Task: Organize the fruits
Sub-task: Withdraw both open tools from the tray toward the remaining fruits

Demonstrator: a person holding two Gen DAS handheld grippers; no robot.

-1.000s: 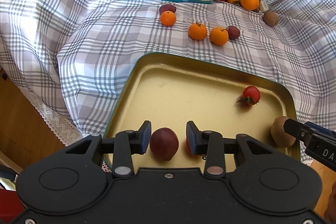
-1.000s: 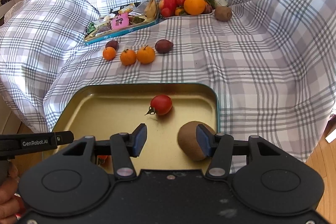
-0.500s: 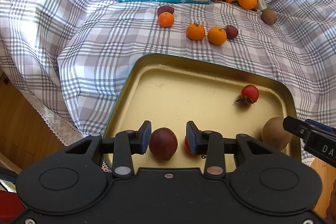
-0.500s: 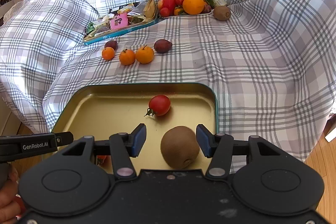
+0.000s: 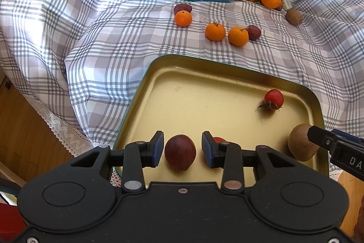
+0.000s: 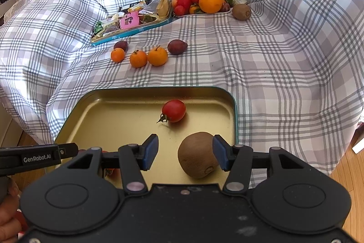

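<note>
Resting on a checked cloth (image 5: 95, 42), the gold tray (image 5: 204, 92) serves as the landmark for everything else. At its near left edge, the left gripper (image 5: 182, 150) is spread wide around a plum (image 5: 180, 152) that lies on the tray floor, with a gap showing between the fruit and each pad (neither seems to touch it). Just behind the right pad peeks a bit of red fruit (image 5: 218, 139), too hidden to name. Toward the tray's right side sits a tomato (image 6: 173, 110), stem pointing left. At the near right corner, the right gripper (image 6: 185, 152) is also spread, and a kiwi (image 6: 197, 154) lies on the tray between its pads, against the right one and well clear of the left. Beyond the tray's far rim, three oranges (image 6: 138, 58) lie in a loose row on the cloth with two more plums (image 6: 177, 46). Farther back sit a snack tin (image 6: 132, 24), a pile of fruit (image 6: 200, 2) and a second kiwi (image 6: 241, 11).
</note>
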